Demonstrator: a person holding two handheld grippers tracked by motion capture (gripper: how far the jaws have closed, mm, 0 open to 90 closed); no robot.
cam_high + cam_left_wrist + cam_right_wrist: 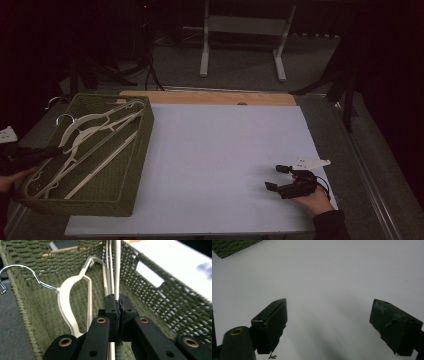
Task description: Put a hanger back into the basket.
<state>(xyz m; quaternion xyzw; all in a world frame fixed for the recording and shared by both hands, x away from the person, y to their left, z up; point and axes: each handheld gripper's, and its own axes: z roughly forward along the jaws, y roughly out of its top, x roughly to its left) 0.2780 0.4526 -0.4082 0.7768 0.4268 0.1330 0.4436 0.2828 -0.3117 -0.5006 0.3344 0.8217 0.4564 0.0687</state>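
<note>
A green woven basket (131, 170) stands at the table's left and holds several white plastic hangers (92, 131). My left gripper (56, 151) reaches over the basket's left rim from the left. In the left gripper view its jaws (117, 302) are shut on the thin straight bar of one white hanger (117, 267). Beside it another white hanger (65, 298) with a metal hook (23, 271) leans on the basket floor. My right gripper (276, 177) rests at the table's right, held by a hand, open with nothing between its fingers (329, 312).
A white sheet (220, 150) covers the table, with a wooden strip (210, 97) along its far edge. A white frame stand (245, 30) stands on the floor behind. A corner of the basket (229, 246) shows in the right gripper view.
</note>
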